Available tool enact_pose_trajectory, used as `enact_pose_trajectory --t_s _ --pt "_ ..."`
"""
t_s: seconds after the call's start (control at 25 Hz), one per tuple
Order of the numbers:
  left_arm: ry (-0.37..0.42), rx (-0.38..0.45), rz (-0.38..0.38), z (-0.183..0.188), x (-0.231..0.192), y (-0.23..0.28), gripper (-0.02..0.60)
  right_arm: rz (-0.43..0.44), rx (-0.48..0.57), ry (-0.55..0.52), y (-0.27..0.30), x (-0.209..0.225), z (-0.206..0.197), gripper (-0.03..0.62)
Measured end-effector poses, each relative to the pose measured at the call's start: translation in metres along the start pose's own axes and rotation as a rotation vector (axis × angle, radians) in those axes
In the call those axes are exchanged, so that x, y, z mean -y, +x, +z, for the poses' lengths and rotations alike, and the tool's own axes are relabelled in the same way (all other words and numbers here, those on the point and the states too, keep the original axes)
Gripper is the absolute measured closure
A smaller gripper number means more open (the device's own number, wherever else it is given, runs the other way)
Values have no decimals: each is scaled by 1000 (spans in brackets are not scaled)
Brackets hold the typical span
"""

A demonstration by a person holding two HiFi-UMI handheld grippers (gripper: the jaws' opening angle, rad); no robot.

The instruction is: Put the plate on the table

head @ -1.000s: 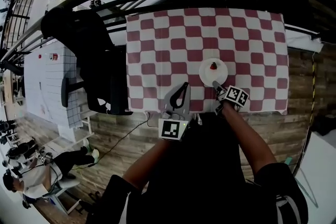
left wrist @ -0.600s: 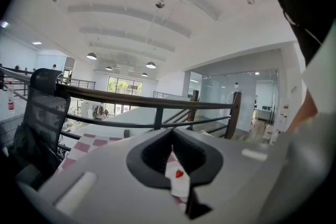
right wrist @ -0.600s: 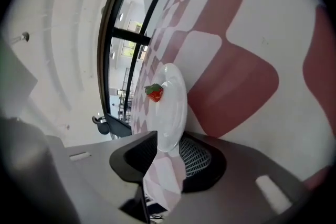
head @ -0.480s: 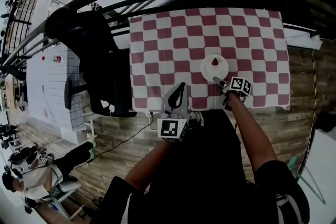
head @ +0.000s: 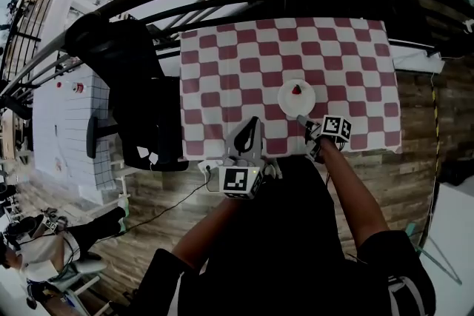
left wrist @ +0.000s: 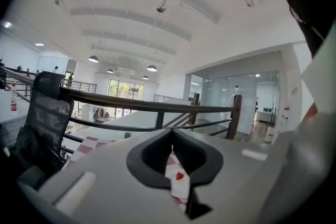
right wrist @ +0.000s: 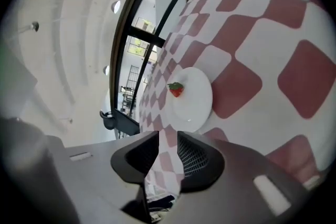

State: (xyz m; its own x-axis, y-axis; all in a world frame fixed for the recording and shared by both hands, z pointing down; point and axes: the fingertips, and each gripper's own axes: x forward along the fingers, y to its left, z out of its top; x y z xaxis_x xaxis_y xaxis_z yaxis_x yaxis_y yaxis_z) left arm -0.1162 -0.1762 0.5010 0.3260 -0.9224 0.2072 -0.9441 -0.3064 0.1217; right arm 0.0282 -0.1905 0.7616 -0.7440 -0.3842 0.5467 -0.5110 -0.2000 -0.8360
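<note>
Right gripper (head: 301, 119) fingers, apart, empty, just narrowing, sit beside the plate (head: 289, 102); a low retreat could nudge it; left gripper (head: 254, 123) fingers closed

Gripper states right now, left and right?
Left gripper: shut, holding nothing.
Right gripper: open, fingers have just been closing, nothing between them.

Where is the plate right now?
In the head view the plate lies flat on the checkered table, right of centre and toward the person's edge. A strawberry sits on it.
</note>
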Motion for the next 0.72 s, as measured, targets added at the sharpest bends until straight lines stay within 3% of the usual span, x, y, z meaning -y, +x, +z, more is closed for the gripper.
enact_pose_trajectory --t_s 0.28,0.48,0.72 --pt "-23 29 -46 4 13 -20 572 119 155 -119 -40 -70 -7 594" --pt "-30 51 -87 12 25 -42 572 218 229 -139 -71 -124 -29 594" --pt "-41 49 -148 15 43 -68 572 259 372 -319 -125 -184 -63 594"
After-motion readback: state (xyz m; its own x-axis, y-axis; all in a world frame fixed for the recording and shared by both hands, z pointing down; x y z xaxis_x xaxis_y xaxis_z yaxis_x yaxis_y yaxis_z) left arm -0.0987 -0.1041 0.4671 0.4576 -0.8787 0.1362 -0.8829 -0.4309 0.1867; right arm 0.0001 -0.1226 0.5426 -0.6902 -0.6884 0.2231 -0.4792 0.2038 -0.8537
